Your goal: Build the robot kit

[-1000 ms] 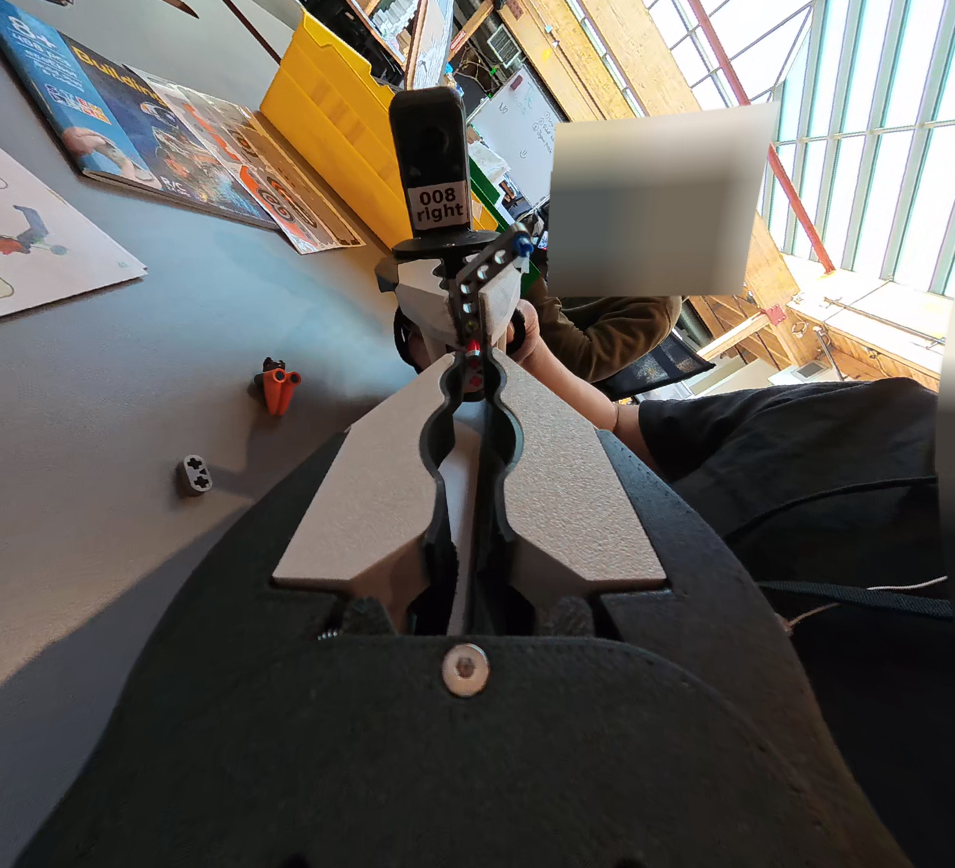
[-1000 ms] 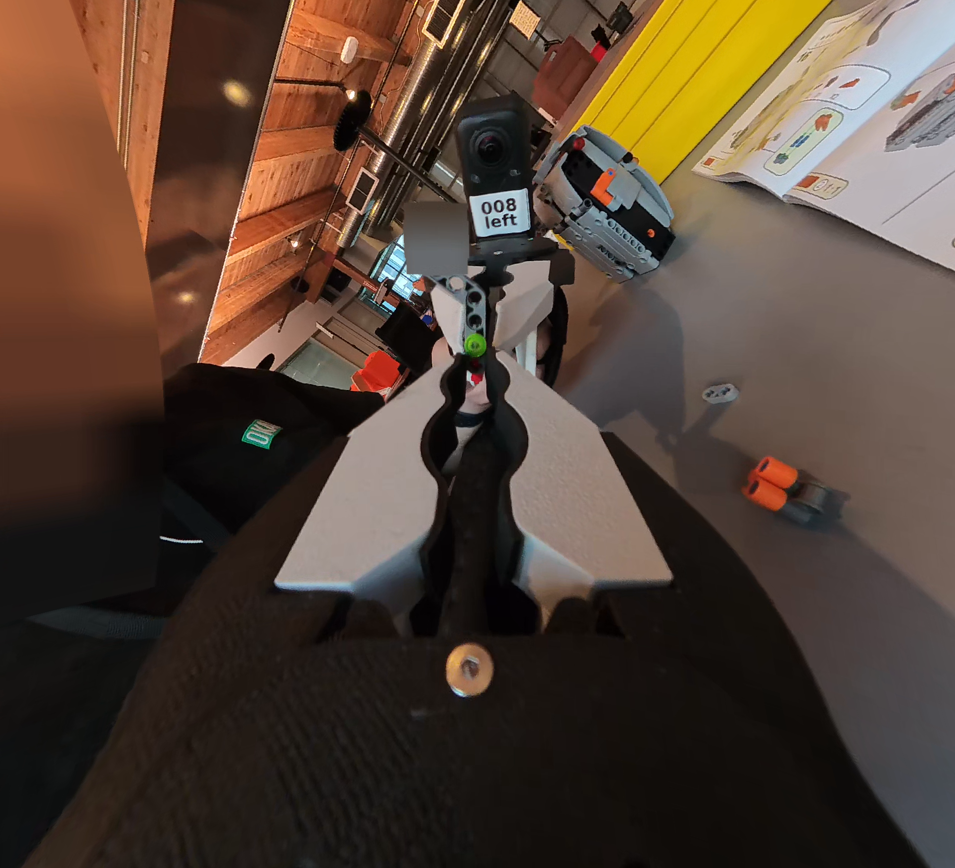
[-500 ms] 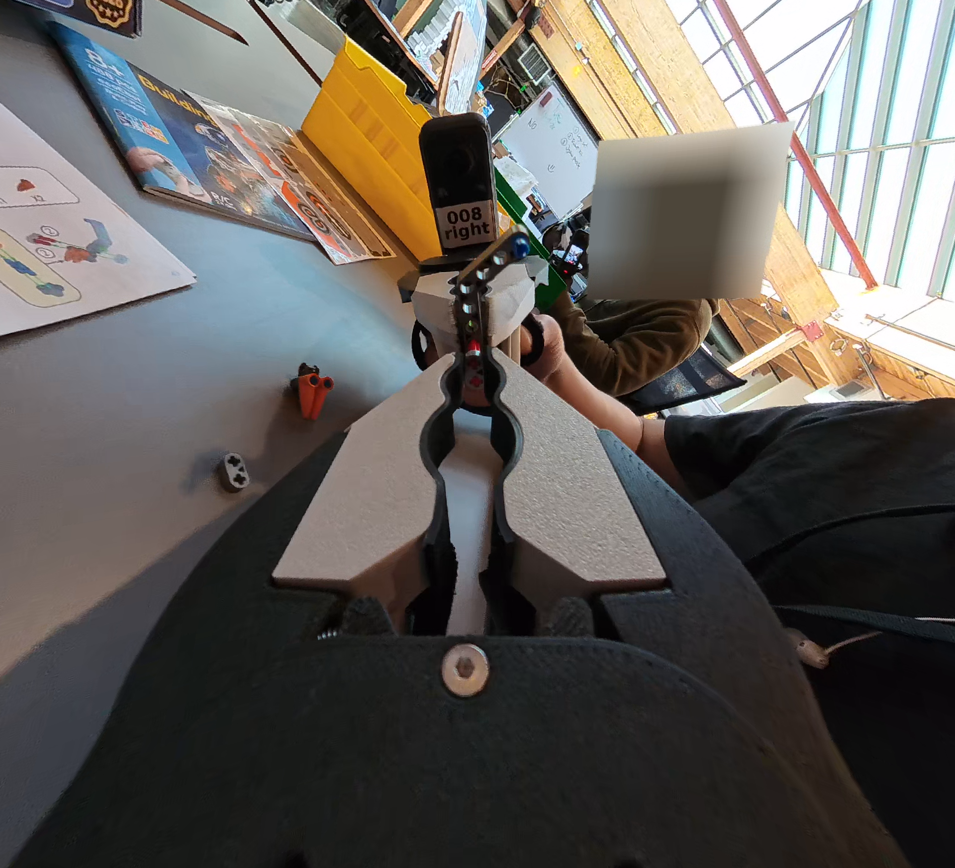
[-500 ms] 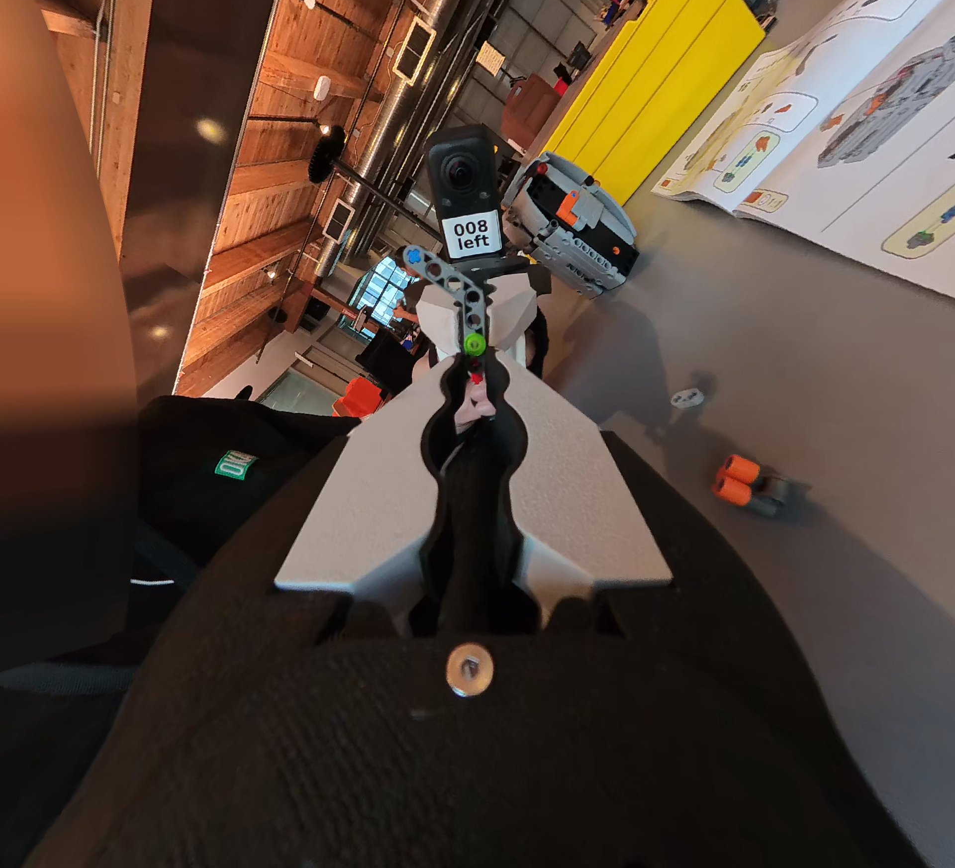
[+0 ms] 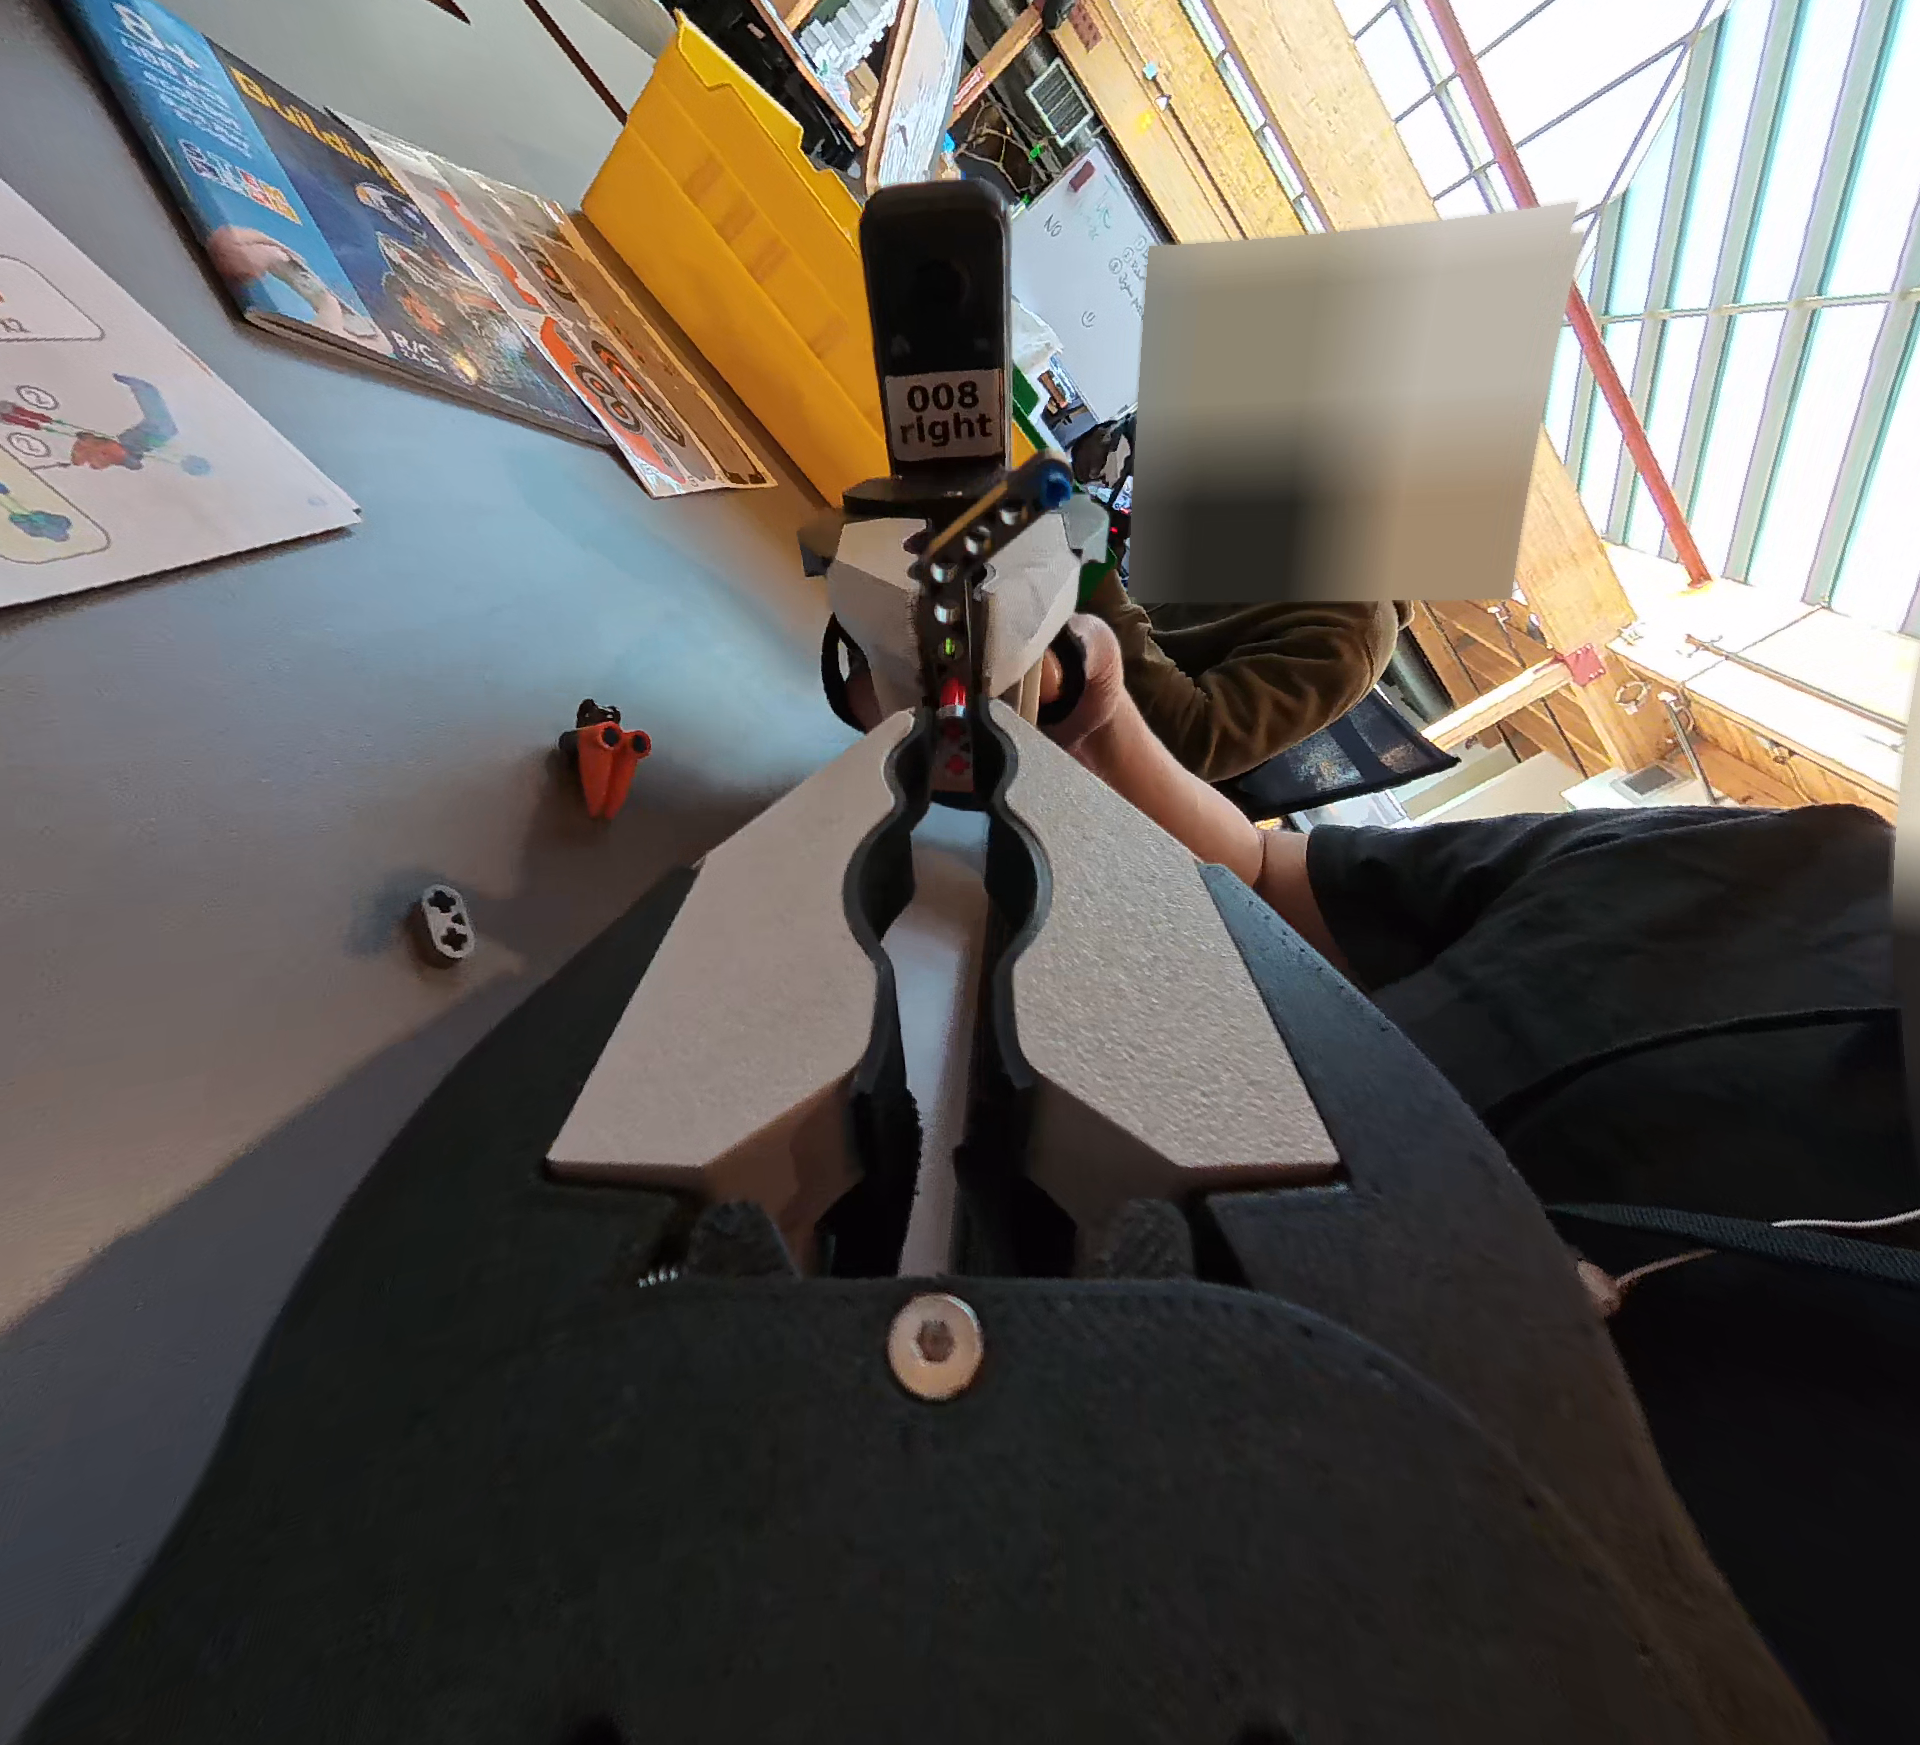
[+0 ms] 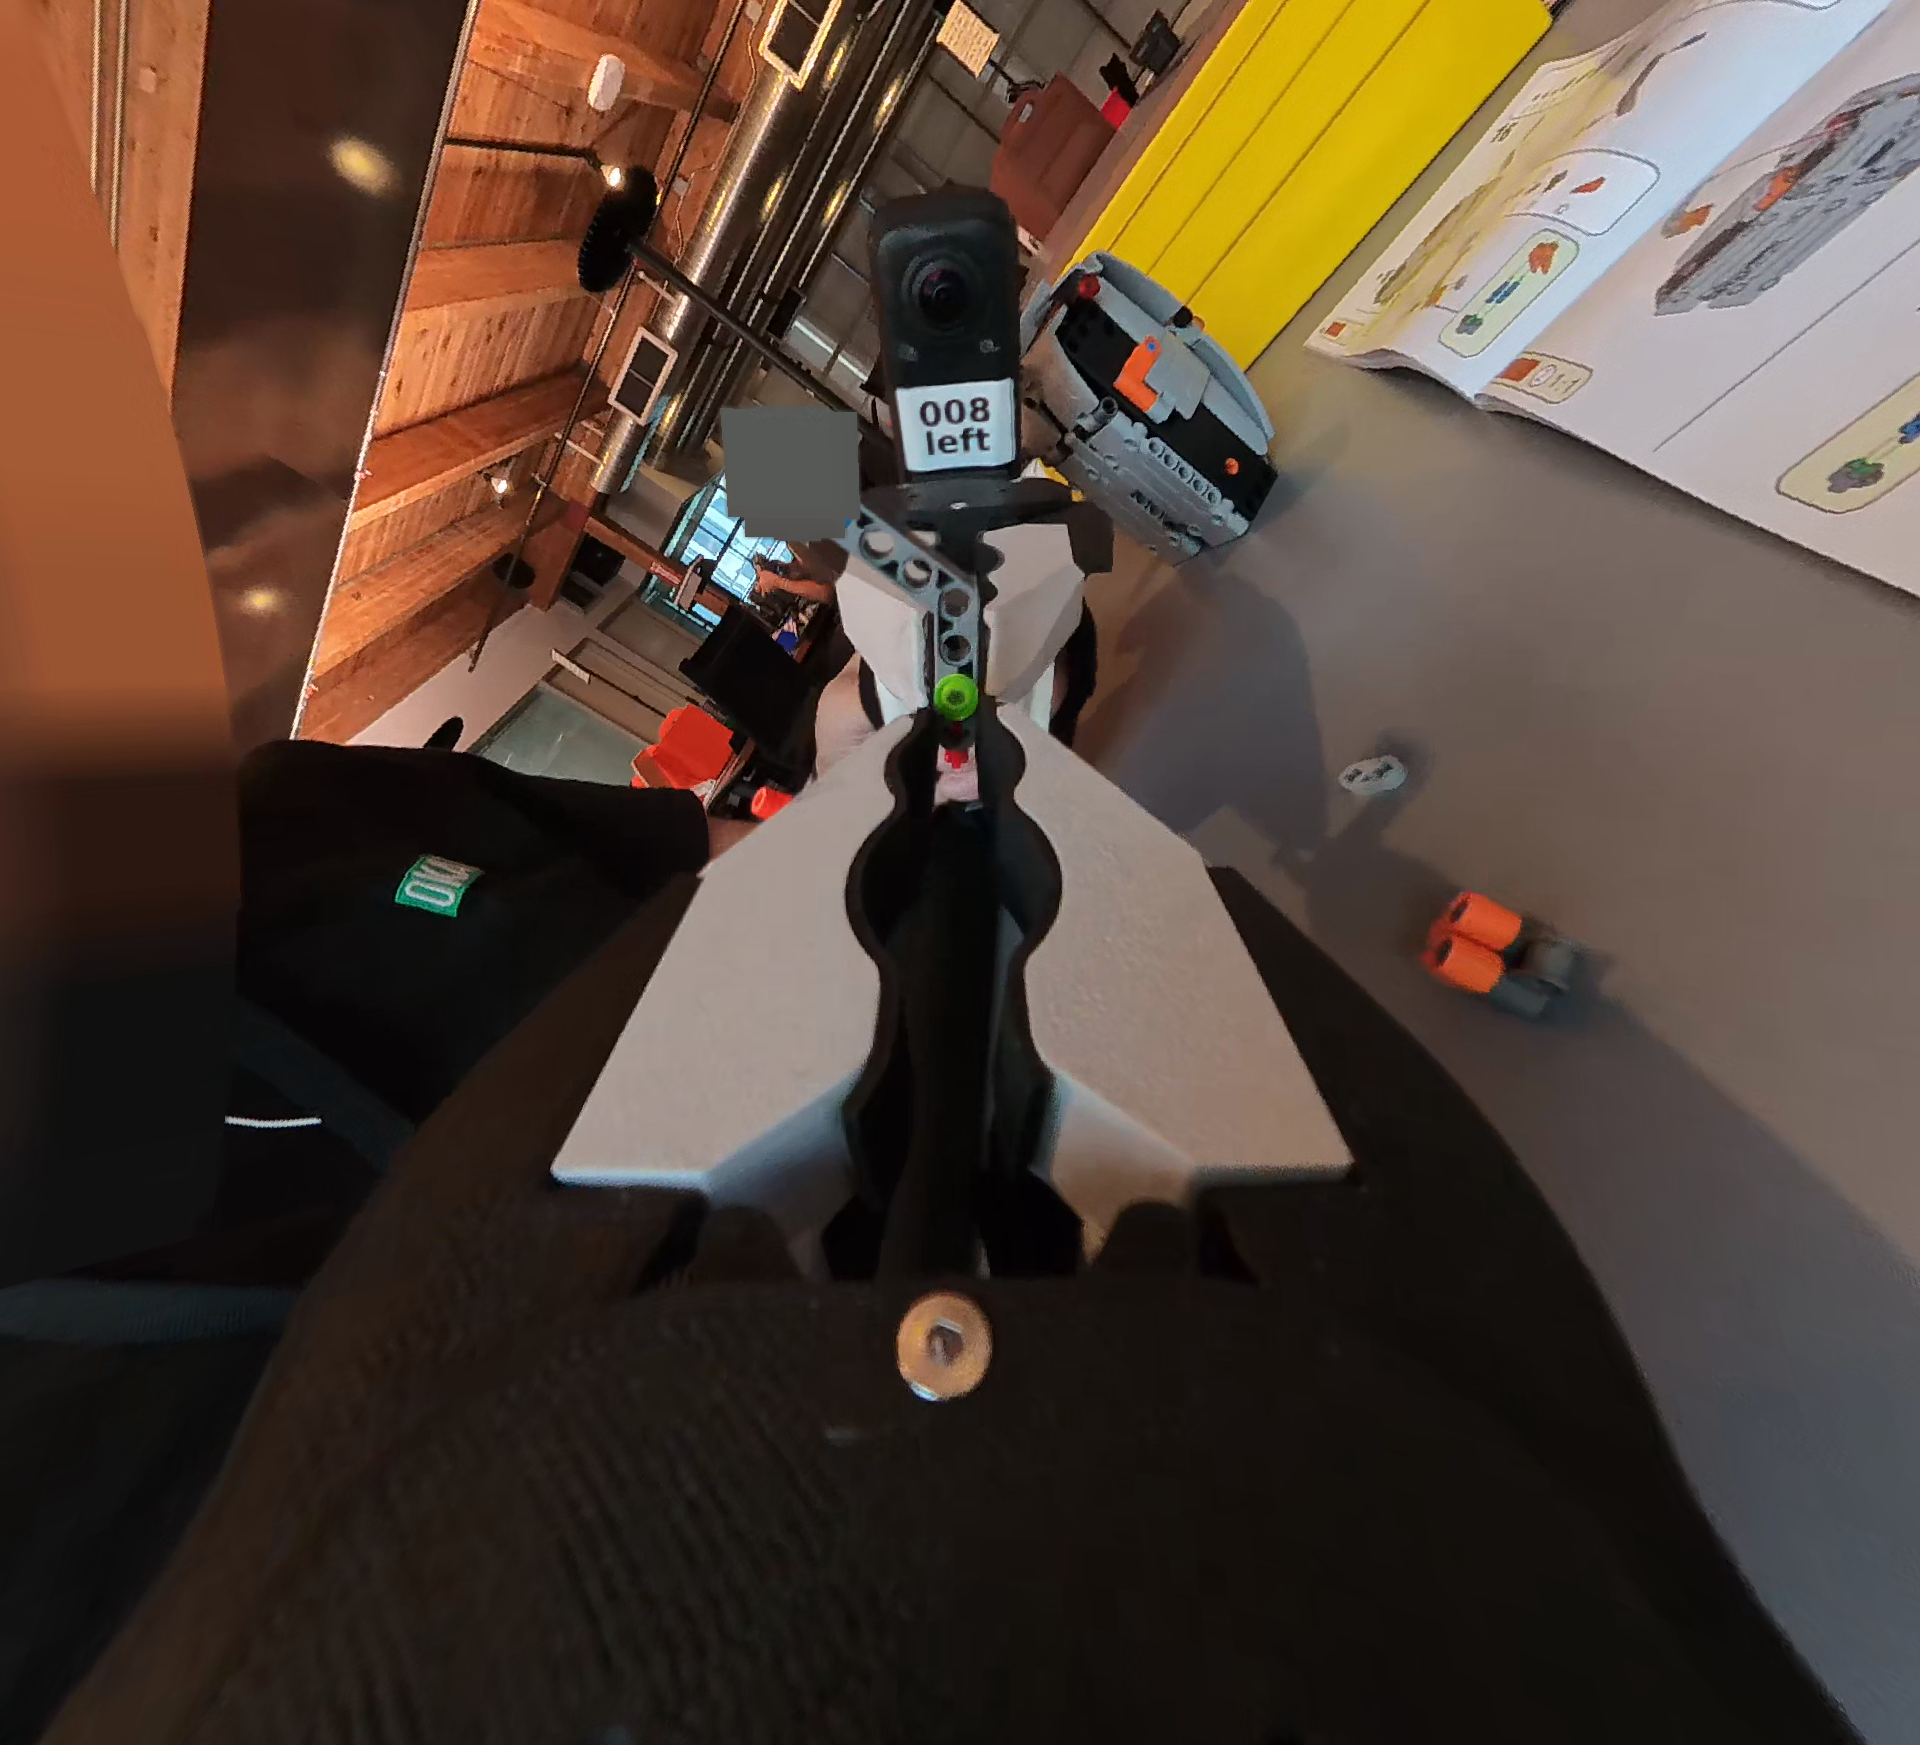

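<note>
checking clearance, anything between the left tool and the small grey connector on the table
Nothing visible: only table separates the left tool, shut on a bent beam, from the grey connector; the orange piece lies beyond.

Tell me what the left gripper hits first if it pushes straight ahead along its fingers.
The left gripper would most likely meet the right gripper, which faces it tip to tip. Both seem to pinch the same bent grey beam between them, so the gap looks nearly nil.
</note>
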A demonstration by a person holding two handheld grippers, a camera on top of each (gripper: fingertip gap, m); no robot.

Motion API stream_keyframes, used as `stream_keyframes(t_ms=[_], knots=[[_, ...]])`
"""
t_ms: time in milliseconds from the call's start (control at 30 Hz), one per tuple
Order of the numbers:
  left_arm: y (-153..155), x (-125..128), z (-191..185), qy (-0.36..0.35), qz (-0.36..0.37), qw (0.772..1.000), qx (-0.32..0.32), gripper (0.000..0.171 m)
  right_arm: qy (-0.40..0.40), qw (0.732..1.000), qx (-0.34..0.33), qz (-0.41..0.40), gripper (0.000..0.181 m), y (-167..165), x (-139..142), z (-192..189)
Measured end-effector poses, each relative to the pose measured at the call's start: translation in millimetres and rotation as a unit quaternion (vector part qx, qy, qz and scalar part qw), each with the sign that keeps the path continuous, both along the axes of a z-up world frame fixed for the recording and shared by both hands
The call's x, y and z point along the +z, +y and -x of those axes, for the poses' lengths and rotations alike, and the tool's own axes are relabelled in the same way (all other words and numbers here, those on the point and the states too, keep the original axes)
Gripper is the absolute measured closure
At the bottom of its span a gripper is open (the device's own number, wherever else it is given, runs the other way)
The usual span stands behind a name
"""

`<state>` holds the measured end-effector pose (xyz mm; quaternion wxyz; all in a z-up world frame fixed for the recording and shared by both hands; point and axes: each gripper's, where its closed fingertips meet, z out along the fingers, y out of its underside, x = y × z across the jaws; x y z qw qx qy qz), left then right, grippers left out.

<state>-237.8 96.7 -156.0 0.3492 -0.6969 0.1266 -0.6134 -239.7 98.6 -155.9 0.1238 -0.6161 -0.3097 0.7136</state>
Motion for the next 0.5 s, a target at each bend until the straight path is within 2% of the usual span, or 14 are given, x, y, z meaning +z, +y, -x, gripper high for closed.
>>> stream_keyframes(t_ms=[200,500], knots=[[-7.3,-4.2,-5.2,0.020,0.001,0.999,-0.030,0.167,-0.025,0.999,0.041,-0.022,0.174,-10.0,-6.2,-5.3],[-2.4,-2.2,-0.6,0.017,-0.008,1.000,-0.008,0.167,-0.005,1.000,0.008,0.017,0.174,-2.8,-3.1,0.2]])
